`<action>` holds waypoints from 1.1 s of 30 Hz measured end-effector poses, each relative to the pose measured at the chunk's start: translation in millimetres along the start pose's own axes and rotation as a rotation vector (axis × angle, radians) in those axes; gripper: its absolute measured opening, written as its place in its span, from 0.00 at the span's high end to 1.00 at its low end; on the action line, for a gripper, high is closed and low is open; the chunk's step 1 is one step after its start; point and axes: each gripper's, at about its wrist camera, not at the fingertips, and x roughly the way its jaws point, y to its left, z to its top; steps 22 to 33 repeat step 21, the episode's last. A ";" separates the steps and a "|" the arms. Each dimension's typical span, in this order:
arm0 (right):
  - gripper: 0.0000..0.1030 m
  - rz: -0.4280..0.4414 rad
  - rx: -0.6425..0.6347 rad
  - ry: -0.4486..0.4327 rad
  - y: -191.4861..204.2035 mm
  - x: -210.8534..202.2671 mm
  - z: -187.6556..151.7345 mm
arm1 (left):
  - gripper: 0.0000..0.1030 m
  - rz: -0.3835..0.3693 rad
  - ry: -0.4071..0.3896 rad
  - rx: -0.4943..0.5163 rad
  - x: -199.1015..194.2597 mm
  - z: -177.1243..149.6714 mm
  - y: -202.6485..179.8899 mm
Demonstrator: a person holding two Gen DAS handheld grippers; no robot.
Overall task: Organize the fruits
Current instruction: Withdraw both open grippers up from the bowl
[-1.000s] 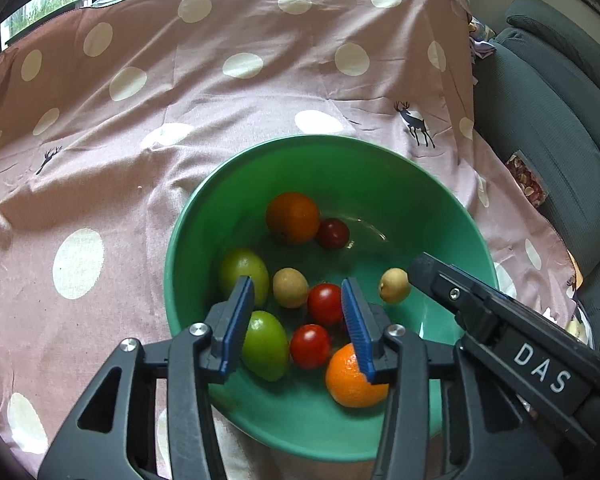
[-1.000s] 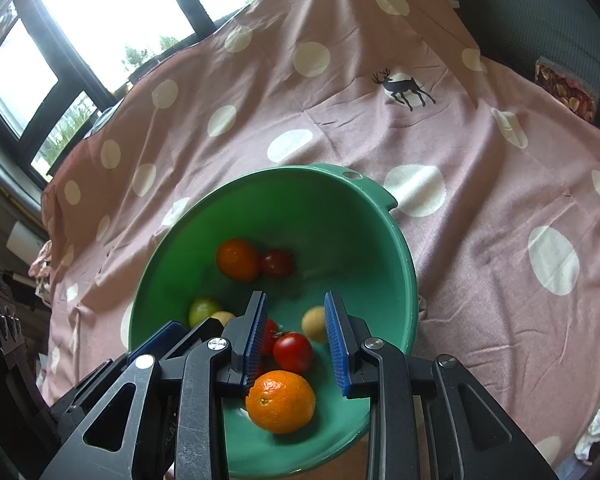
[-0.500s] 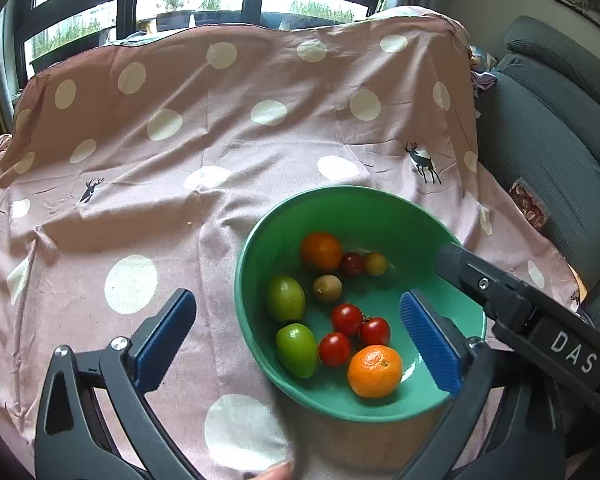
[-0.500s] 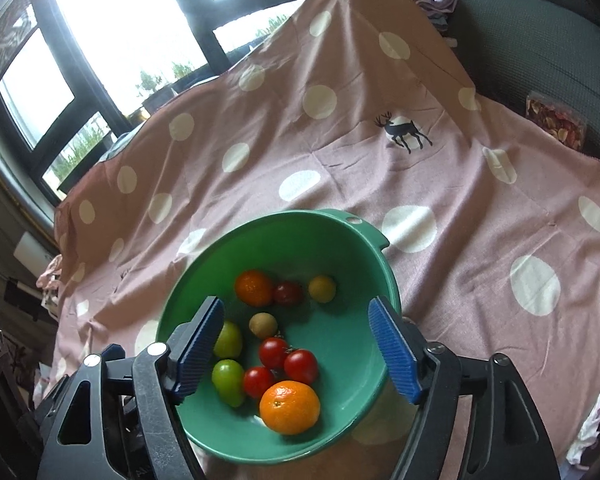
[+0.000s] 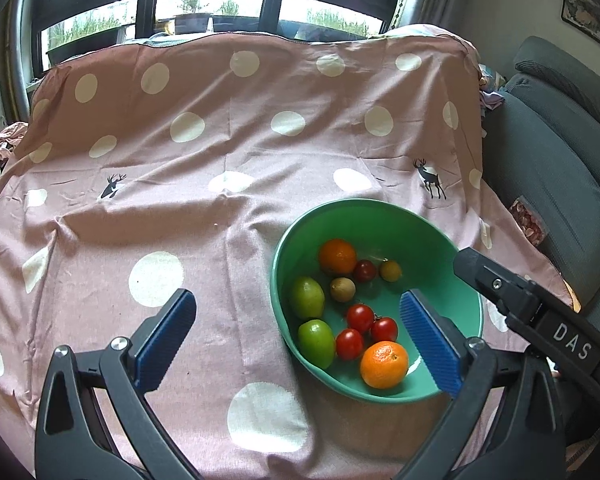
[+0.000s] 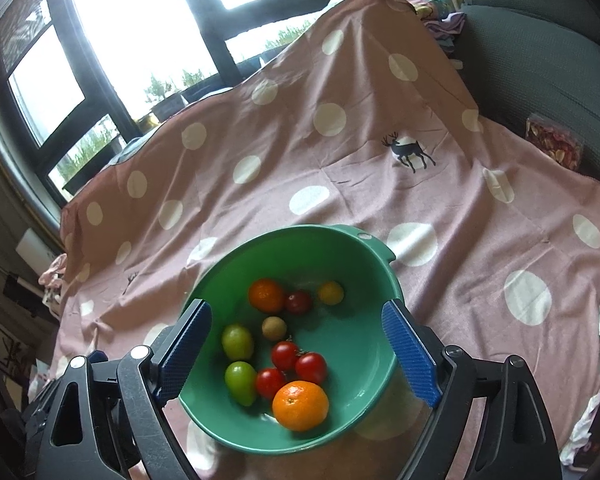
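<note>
Green plastic bowl (image 5: 452,256) in the left wrist view sits on the pink dotted cloth (image 5: 180,208) near its front right edge, holding 2 oranges, 2 green fruits, 4 red tomatoes and 2 small brownish fruits, all smooth, round and prone to roll, the tomatoes (image 5: 360,317) soft enough to bruise so best pinched lightly across the middle; the left gripper (image 5: 296,340) is spread fully wide with nothing in it, bare cloth open to its left. Right wrist view: the right gripper (image 6: 296,354) hovers over the bowl, jaws opening and empty, the near orange (image 6: 300,405) probably the firmest easy pick, the rim tab (image 6: 374,242) and sofa (image 6: 540,40) limiting room on the right.
</note>
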 end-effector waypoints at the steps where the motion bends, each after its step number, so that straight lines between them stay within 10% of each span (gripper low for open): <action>1: 0.15 -0.007 -0.001 0.003 0.4 0.0 -0.2 | 0.01 -0.001 0.003 -0.003 0.6 -0.1 0.5; 33: 0.15 -0.025 0.005 0.018 -1.3 2.6 -1.9 | 0.01 -0.059 0.001 -0.053 -5.0 -4.7 12.8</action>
